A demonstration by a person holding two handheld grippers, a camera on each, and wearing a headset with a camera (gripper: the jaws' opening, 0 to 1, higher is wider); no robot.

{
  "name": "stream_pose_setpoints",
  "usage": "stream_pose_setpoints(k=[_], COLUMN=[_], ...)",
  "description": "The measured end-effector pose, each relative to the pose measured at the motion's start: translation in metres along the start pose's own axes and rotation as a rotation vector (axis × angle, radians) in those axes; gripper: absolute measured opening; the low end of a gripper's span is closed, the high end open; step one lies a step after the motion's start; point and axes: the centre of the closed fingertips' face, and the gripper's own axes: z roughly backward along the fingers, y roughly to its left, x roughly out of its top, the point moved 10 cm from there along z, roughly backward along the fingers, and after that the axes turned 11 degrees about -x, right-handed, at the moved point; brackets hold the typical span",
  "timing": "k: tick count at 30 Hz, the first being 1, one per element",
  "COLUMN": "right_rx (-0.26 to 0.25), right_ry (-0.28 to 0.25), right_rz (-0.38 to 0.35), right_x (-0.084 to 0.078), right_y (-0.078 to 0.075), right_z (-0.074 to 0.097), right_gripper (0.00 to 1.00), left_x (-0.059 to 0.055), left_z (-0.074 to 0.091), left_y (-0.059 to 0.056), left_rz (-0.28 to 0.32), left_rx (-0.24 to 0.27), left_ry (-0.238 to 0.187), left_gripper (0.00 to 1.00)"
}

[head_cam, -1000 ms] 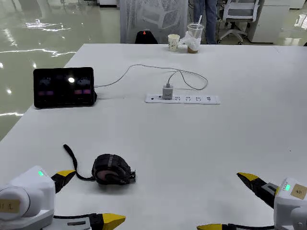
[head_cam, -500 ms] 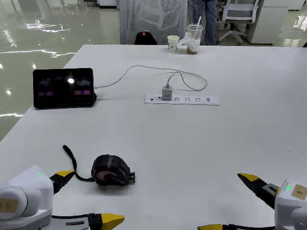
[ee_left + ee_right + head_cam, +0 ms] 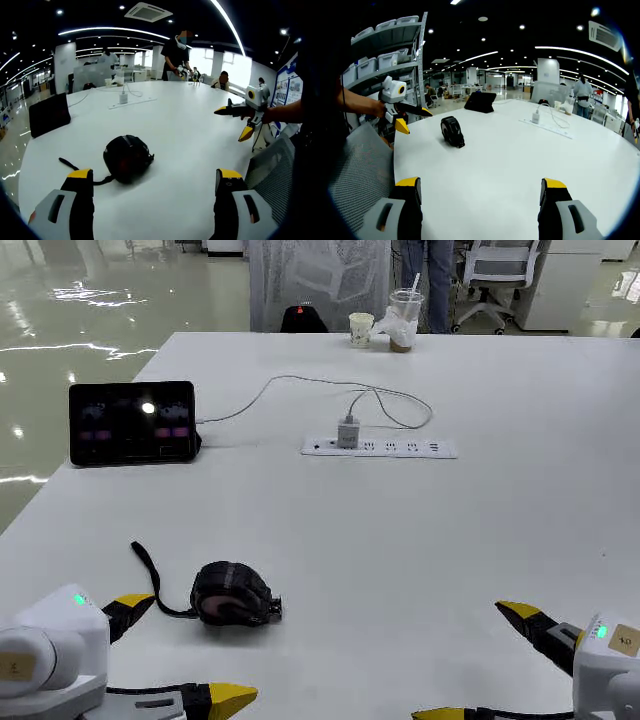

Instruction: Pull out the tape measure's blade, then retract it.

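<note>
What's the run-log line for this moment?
stage: pre-grasp | tape measure: on table, blade not pulled out | left gripper: open, near tape measure, not touching | right gripper: open, well clear | held: nothing

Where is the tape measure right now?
In the head view the tape measure lies on the white table, lower left, just ahead of the open left gripper.

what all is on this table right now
tape measure: one, black with a strap, front left of the table
tablet: one, black, propped at the left edge
power strip: one, white, mid table
charger: one, white, plugged into the power strip, cable toward the tablet
paper cup: one, white, far edge
plastic cup: one, clear with a straw, beside the paper cup
table: one, white
left gripper: yellow-tipped, open, near the tape measure
right gripper: yellow-tipped, open, front right
</note>
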Motion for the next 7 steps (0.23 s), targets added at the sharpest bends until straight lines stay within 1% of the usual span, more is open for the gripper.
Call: stream_pose_setpoints(k=[3,7], right_rx=[0.0,0.0], right_ry=[0.002,0.002], right_rz=[-0.001,-0.003], right_x=[-0.0008,-0.0018], right_y=[-0.0003,-0.0003], right_z=[0.0,0.0004], right_gripper=[0.99,0.99], left_x=[0.0008,-0.0009], left_z=[0.0,0.0001], left_y=[0.0,0.0001], left_rz=[-0.004,-0.011], left_rx=[-0.002,-0.007], left_ry=[0.0,0.009], left_gripper=[0.99,0.99])
